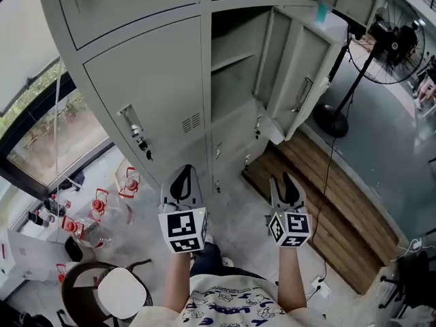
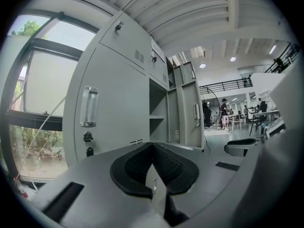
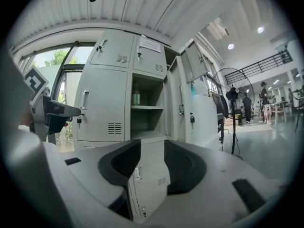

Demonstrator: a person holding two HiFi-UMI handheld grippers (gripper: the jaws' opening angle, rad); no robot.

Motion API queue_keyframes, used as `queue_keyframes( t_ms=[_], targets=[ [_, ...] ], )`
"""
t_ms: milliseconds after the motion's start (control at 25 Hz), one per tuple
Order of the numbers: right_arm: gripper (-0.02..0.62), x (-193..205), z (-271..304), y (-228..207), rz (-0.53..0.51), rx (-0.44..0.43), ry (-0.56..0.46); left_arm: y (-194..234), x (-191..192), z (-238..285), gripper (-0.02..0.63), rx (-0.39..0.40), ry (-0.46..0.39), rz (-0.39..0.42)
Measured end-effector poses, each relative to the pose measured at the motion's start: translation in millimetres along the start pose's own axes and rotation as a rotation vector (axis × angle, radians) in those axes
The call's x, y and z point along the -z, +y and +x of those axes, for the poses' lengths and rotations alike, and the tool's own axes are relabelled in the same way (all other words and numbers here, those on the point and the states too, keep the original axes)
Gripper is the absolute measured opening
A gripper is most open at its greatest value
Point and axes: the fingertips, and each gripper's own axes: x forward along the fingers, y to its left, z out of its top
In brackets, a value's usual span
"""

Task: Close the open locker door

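Your left gripper (image 1: 182, 174) has its jaws pressed together on nothing. Your right gripper (image 1: 286, 181) has its jaws parted, also empty. Both are low in front of the locker cabinet (image 1: 146, 80), well apart from it. The open locker door (image 1: 306, 63) swings out to the right of the cabinet's bared compartment (image 1: 231, 60), with its handle (image 1: 302, 94) on the face turned away from you.

Push the near, inner face and you would likely drive the door wider, toward the fan stand (image 1: 338, 80) near its free edge. Shove too hard on the outer face and it may bounce back off the frame. Follow it all the way in and a jaw could get pinched at the closing edge.
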Motion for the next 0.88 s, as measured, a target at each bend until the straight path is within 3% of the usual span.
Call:
queue_keyframes(
  t_ms=[440,880],
  targets=[
    [0.155,-2,-7,-60,0.006,0.13,-0.007,-68,-1,54,0.003,0.168,0.007,0.018],
    [0.155,-18,45,-105,0.018,0.198,-0.022,-106,-16,132,0.003,0.281,-0.001,0.043]
  ],
)
